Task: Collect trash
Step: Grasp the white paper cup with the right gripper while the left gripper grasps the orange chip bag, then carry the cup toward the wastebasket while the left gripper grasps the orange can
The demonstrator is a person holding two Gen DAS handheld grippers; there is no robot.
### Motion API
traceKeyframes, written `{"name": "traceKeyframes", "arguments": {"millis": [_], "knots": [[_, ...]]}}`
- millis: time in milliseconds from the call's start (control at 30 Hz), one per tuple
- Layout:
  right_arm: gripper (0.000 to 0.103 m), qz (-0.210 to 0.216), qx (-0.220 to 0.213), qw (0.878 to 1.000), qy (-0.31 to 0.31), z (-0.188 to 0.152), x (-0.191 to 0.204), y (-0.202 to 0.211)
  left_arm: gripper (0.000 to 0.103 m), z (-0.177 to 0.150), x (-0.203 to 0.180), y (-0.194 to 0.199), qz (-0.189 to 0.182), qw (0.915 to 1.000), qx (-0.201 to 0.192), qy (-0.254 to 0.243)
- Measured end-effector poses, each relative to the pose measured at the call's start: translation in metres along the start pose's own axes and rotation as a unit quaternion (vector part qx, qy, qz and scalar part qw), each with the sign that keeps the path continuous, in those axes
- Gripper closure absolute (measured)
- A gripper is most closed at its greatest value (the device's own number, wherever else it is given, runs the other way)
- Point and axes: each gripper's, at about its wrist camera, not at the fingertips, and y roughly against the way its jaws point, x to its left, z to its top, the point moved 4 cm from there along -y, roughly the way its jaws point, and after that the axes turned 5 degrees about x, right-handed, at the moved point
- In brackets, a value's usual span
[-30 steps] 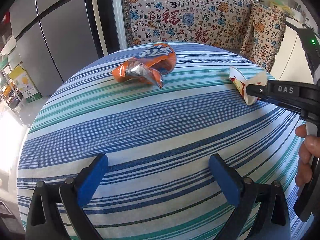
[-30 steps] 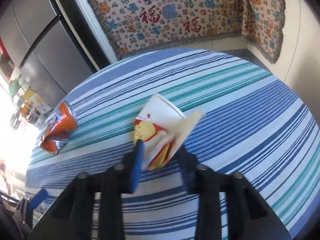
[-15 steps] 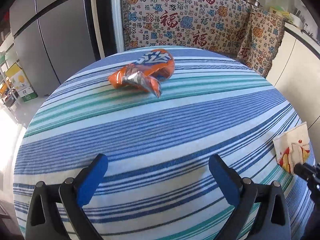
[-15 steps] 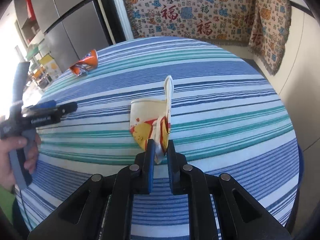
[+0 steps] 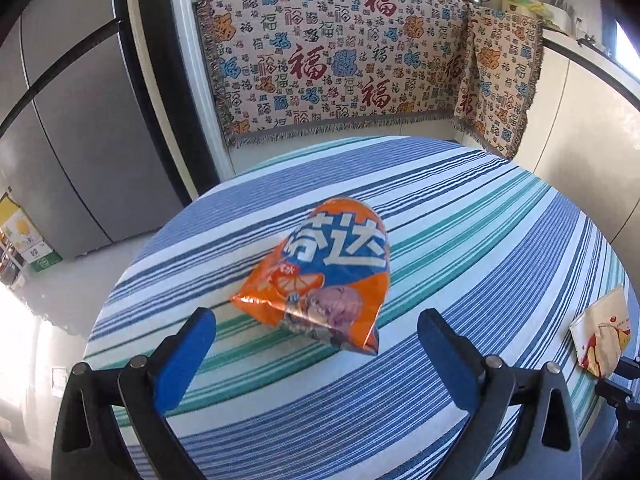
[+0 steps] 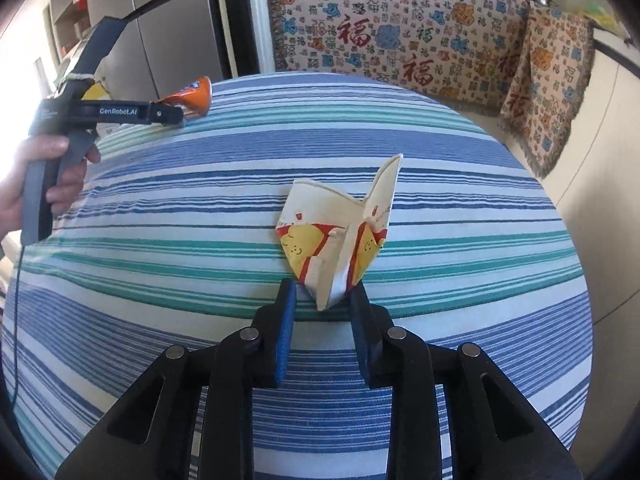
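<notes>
Your round bench [image 5: 460, 208], covered in a blue, teal and white striped cloth, fills both views, with a patterned blanket [image 5: 340, 60] hung behind it at 12 o'clock and a grey fridge [image 5: 80, 120] at 10 o'clock. In your left wrist view an orange snack bag [image 5: 328, 276] lies crumpled on the cloth at the centre, just ahead of your left gripper [image 5: 316, 346], whose fingers stand wide apart with nothing between them. A crushed paper cup [image 6: 340, 240] lies at the bench edge; in your right wrist view it sits dead centre, its narrow end between the fingers of your right gripper [image 6: 324, 300]. Those fingers are opening and their pads stand clear of the cup. Your left hand [image 6: 44, 184] shows at 9 o'clock there.
</notes>
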Motion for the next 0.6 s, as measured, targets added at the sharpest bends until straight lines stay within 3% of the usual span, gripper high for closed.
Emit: {"name": "traceKeyframes", "arguments": {"millis": [133,233,300,467,600], "knots": [[0.074,0.010,-0.001,1.000,-0.008,0.000,-0.003,0.001,0.000,0.014,0.000,-0.009,0.010,0.9995,-0.006,-0.030],[0.074,0.006,0.000,1.000,-0.006,0.001,-0.002,0.001,0.001,0.016,0.003,-0.020,-0.012,0.9994,0.000,-0.032],[0.074,0.011,-0.001,1.000,-0.010,0.001,-0.003,0.001,0.030,0.015,0.002,-0.022,-0.028,0.9994,0.003,-0.021],[0.075,0.044,-0.005,0.998,-0.037,0.001,-0.013,0.002,0.040,-0.003,-0.012,0.005,-0.039,0.9990,-0.021,-0.013],[0.081,0.065,-0.007,0.996,-0.061,-0.002,-0.030,0.007,0.049,-0.023,-0.041,0.032,-0.069,0.9973,-0.020,-0.016]]}}
